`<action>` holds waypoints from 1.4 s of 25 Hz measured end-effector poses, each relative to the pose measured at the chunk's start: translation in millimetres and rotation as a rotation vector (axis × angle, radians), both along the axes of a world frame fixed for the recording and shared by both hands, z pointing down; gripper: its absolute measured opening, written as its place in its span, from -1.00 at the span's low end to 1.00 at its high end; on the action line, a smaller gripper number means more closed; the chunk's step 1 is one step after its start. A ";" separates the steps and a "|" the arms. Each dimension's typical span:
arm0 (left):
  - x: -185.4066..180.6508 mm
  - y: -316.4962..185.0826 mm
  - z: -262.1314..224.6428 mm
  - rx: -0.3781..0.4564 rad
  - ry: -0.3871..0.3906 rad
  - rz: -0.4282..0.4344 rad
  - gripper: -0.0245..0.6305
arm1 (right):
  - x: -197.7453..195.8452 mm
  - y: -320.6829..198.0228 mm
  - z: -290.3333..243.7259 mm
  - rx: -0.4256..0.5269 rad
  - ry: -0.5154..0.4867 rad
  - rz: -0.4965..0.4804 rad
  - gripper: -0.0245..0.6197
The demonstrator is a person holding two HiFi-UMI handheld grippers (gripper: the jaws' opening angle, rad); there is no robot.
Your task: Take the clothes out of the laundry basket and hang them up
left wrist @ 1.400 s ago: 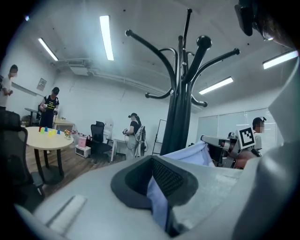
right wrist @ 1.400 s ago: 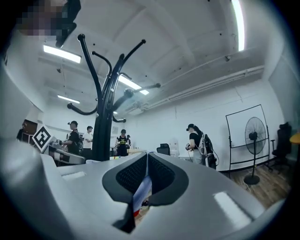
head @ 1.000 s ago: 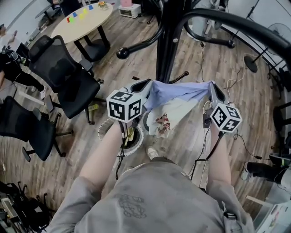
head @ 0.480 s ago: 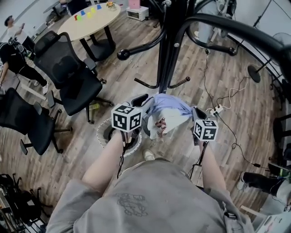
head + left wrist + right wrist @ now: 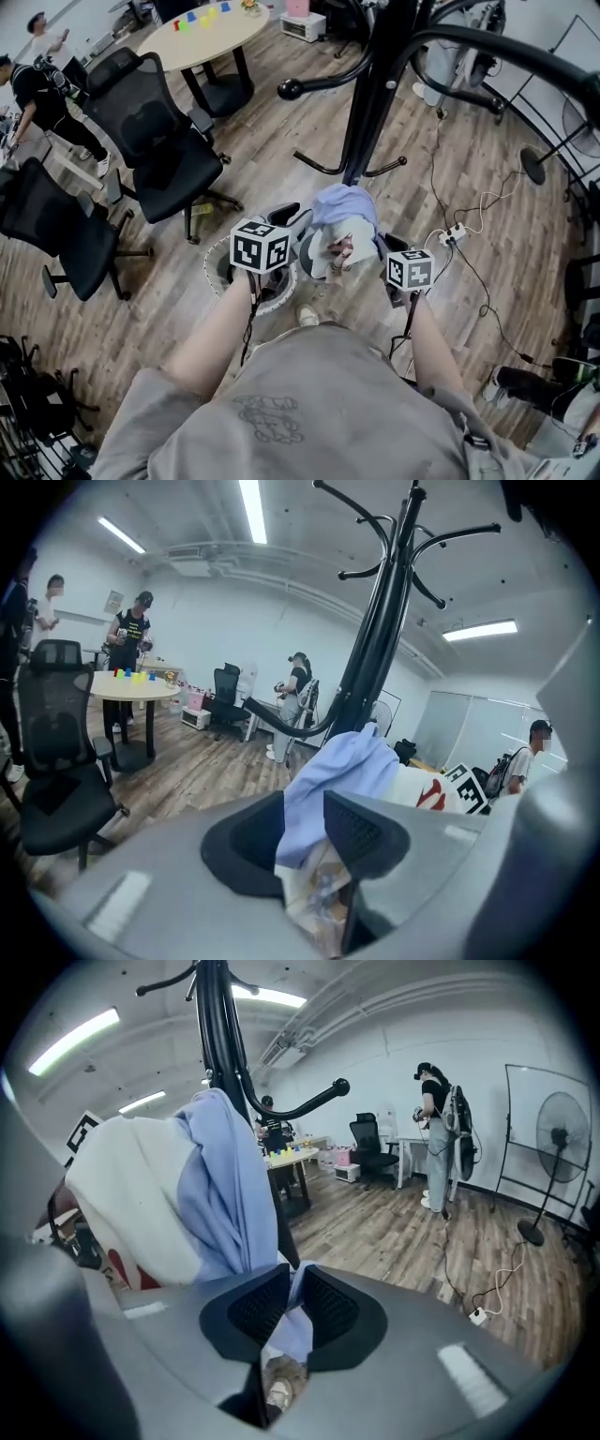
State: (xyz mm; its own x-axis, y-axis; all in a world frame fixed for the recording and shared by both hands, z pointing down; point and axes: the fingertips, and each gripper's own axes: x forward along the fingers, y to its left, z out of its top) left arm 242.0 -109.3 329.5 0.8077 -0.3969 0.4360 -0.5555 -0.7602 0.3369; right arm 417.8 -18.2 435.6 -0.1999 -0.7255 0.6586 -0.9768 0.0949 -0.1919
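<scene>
- Since a second ago both grippers have come down and drawn together. The shirt [image 5: 342,214], then stretched wide between them, is now bunched in a lump at 12 o'clock from the person's body.
- The left gripper [image 5: 300,223] has its jaws clamped on a fold of blue and printed white cloth.
- The right gripper [image 5: 386,247] has just been easing its jaws apart, yet a strip of blue cloth is still pinched between them.
- The shirt hangs in the air off both grippers. It is out of the basket [image 5: 210,269], which sits on the floor at 8 o'clock from it, and it touches no hook.
- Judged from this, the hanging is not done. With the spread lost and the right jaws loosening, a fresh hold looks likely before the shirt goes up.
- Only the head view shows the basket, the foot of the coat stand [image 5: 375,103] at 12 o'clock, and how near the grippers are.
- Only the gripper views show the cloth inside each pair of jaws. They also show the stand's hooks high overhead, well apart from the shirt.
</scene>
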 end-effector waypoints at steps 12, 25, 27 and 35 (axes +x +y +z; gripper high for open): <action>-46.5 11.2 5.3 -0.025 -0.018 -0.038 -0.54 | 8.7 19.2 -48.1 0.072 -0.148 -0.014 0.24; -68.3 18.2 -0.6 -0.019 -0.026 -0.004 -0.58 | 34.5 71.8 -72.7 0.080 -0.034 0.084 0.37; -75.2 19.6 -7.5 0.002 -0.032 -0.004 -0.58 | 18.6 68.8 -100.9 0.141 -0.028 0.061 0.37; -120.3 19.8 -59.8 0.133 -0.028 -0.057 -0.58 | -50.4 48.0 -218.5 0.388 0.005 -0.079 0.34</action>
State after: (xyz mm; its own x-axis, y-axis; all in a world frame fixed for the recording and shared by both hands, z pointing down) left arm 121.7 -89.5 269.7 0.7703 -0.4974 0.3990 -0.6069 -0.7640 0.2192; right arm 367.4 29.9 217.2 -0.2625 -0.9033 0.3395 -0.9644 0.2343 -0.1222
